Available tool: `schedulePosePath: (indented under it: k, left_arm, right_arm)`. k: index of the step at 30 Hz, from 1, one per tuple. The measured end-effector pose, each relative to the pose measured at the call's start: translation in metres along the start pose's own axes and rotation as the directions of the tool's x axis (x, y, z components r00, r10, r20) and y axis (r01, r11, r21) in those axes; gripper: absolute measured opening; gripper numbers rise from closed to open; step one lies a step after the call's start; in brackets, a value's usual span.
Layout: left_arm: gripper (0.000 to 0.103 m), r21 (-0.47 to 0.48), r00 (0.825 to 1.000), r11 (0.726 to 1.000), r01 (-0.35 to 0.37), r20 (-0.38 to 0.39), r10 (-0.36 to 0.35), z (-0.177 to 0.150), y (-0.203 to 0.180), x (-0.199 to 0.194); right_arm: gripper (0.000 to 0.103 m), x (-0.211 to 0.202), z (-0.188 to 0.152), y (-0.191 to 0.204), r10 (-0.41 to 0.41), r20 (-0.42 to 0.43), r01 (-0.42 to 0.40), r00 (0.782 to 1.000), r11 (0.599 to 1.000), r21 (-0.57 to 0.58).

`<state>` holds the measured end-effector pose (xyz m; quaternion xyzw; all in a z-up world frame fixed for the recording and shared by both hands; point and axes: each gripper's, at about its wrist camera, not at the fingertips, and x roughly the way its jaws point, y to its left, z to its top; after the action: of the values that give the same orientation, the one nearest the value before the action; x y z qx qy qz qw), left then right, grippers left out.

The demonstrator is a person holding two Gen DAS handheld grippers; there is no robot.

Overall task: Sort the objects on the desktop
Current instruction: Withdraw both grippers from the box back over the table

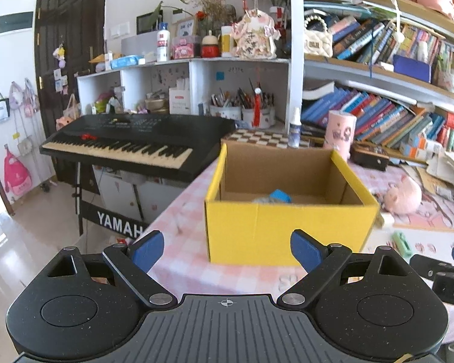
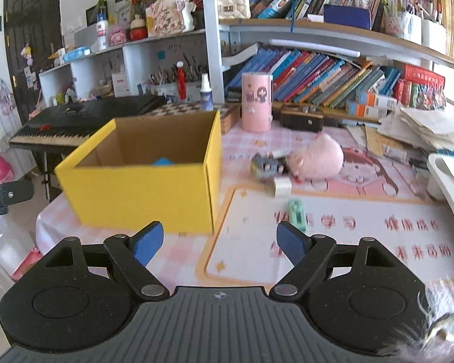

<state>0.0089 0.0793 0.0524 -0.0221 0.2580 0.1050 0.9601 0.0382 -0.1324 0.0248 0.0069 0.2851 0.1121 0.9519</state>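
Note:
A yellow cardboard box [image 1: 287, 233] stands open on the pink checked desk; it also shows in the right wrist view [image 2: 142, 193]. A blue object [image 1: 280, 196] lies inside it, also seen in the right wrist view [image 2: 163, 161]. My left gripper [image 1: 227, 248] is open and empty just in front of the box. My right gripper [image 2: 219, 243] is open and empty, right of the box's near corner. A green stapler-like item [image 2: 296, 213] lies just beyond it. A pink plush pig [image 2: 314, 157], a grey toy [image 2: 266, 166] and a small white box [image 2: 280, 187] lie farther back.
A black keyboard [image 1: 130, 145] stands left of the desk. A pink cylinder [image 2: 255, 103], a spray bottle [image 2: 205, 92] and a checkered board [image 1: 263, 137] stand behind the box. Bookshelves [image 2: 333, 72] line the back. Paper stacks [image 2: 423, 127] lie at right.

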Motion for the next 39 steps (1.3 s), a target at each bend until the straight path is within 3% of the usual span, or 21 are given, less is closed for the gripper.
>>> schedulePosePath:
  k: [16,39]
  left_arm:
    - [0.093,0.078,0.993,0.994,0.081,-0.096,-0.073,-0.054,-0.018,-0.029]
    - [0.093,0.125,0.972,0.974,0.187,-0.17,-0.164,-0.062,-0.04,-0.021]
  right_arm:
    - [0.081,-0.041,-0.05,0.013,-0.037,-0.048,0.037,0.998,0.999,-0.009]
    - [0.081,-0.048,-0.062,0.004,-0.128,-0.103,0.129,0.986,0.992,0.003]
